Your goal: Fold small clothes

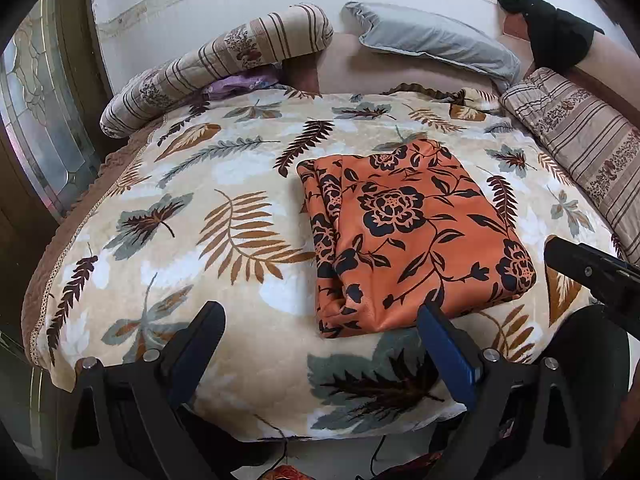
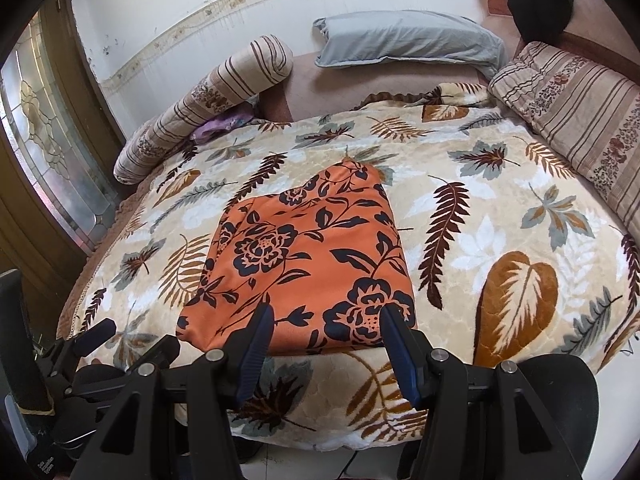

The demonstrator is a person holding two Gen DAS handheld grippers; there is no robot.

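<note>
Orange floral garment (image 1: 416, 236) lies folded into a rough rectangle on the leaf-print blanket (image 1: 192, 208), layered edges showing on its left side in the left wrist view, its near edge close to the blanket's front edge. Taking the garment as landmark: left gripper (image 1: 324, 312) sits in front of it, toward its near left corner, jaws wide apart, nothing between them; the right-hand finger's blue pad (image 1: 444, 344) overlaps the garment's near edge in view, contact not determinable. Right gripper (image 2: 326, 320) is in front of the garment's near edge, toward its right half, jaws apart with only fabric seen beyond the gap; the fingertips overlap the near hem in the right wrist view, but whether they touch it cannot be told. Behind the garment, against the wall, a grey pillow (image 2: 404, 40). Behind and left of it, a striped bolster (image 2: 212, 96) with a bit of purple cloth (image 2: 220, 124) tucked at its base. Right of the garment, a striped cushion (image 2: 576, 112). Far behind and right, a black cloth (image 2: 532, 0) draped over the headboard corner. Left of everything, a patterned glass door (image 2: 44, 148).
</note>
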